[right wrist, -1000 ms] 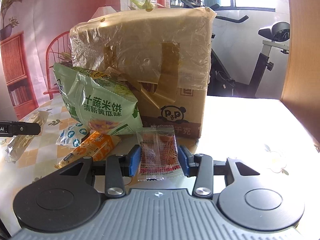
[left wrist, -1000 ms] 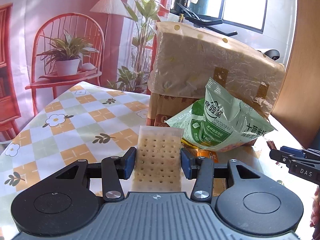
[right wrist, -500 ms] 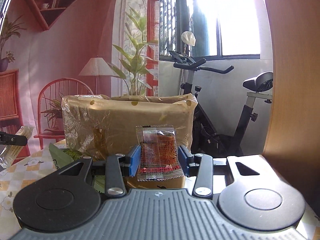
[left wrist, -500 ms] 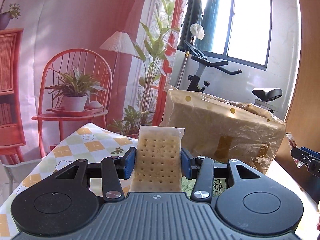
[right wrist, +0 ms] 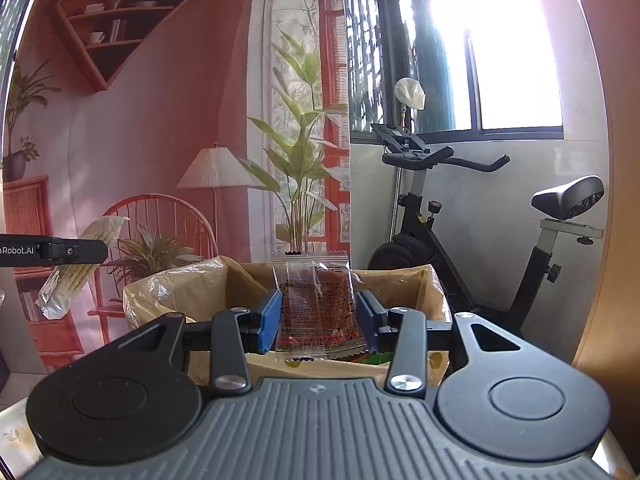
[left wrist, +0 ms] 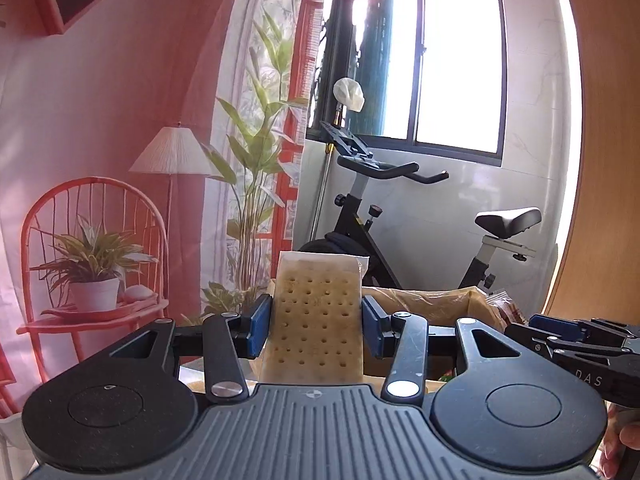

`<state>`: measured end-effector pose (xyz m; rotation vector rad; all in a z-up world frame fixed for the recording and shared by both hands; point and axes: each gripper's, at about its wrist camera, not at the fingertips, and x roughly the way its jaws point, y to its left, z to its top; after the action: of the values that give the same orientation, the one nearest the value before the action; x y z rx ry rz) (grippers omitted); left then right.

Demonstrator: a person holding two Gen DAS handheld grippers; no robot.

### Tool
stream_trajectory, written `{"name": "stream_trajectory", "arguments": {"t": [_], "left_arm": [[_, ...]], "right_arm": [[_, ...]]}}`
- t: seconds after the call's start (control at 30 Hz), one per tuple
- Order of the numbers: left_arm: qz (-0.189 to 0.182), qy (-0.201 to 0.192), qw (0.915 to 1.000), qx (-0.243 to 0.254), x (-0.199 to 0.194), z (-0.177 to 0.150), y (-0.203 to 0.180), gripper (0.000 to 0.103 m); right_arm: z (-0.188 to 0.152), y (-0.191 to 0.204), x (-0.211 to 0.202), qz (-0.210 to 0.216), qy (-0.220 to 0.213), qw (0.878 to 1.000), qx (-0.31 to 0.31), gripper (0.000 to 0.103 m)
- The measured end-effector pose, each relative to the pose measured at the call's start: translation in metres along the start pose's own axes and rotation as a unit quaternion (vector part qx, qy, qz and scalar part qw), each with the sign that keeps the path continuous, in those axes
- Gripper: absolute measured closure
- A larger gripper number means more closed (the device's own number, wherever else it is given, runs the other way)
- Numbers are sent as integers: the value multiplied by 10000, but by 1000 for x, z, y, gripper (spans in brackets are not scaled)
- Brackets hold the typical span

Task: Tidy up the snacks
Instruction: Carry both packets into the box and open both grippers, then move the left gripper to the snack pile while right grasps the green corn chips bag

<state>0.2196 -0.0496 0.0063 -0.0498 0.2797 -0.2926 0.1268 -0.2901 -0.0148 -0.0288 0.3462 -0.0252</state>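
My left gripper [left wrist: 316, 326] is shut on a pale cracker pack [left wrist: 316, 316] with rows of holes, held upright above the table. My right gripper [right wrist: 318, 316] is shut on a clear packet of red snack [right wrist: 318, 304]. Both are raised level with the open top of a plastic-wrapped cardboard box [right wrist: 424, 280], which also shows in the left wrist view [left wrist: 424, 300]. The right gripper with its packet shows at the right edge of the left wrist view [left wrist: 576, 336]. The left gripper and cracker pack show at the left of the right wrist view [right wrist: 76, 264].
An exercise bike [right wrist: 460, 216] stands behind the box near the window. A wooden panel [left wrist: 600, 200] rises on the right. A red chair with a potted plant [left wrist: 92, 276] and a floor lamp [left wrist: 176, 156] stand at the left. A strip of the patterned tablecloth [right wrist: 12, 432] shows low left.
Both grippers have risen from table level, where snack bags lay by the box, to the height of the box's open top, each still holding its packet.
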Motion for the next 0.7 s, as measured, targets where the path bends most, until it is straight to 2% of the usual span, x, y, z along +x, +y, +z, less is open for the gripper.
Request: {"name": "stream_trajectory", "arguments": {"t": [0.13,0.27,0.37,0.4,0.5,0.7], "left_arm": [[-103,314,9994,-80,35,10,-11,53],[-164,546,9984,43,61,9,-19,53],[-439,633,9969,133,66,2,-22,52],[-413,675,9966,244,66,-1,-26,52],[-442,673,9963,292,62,-5,-25,48],[-505,690,9961,194,44,-5,-7,47]], "right_arm": [[7,-6,32,-70,408,9990,172,59],[4,-13,45,-177,618,9973,359,59],[1,-16,50,-184,726,9962,446,57],[0,-17,51,-168,743,9961,451,54],[-2,-16,45,-124,612,9973,381,30],[-4,-15,19,113,466,9976,494,31]]}}
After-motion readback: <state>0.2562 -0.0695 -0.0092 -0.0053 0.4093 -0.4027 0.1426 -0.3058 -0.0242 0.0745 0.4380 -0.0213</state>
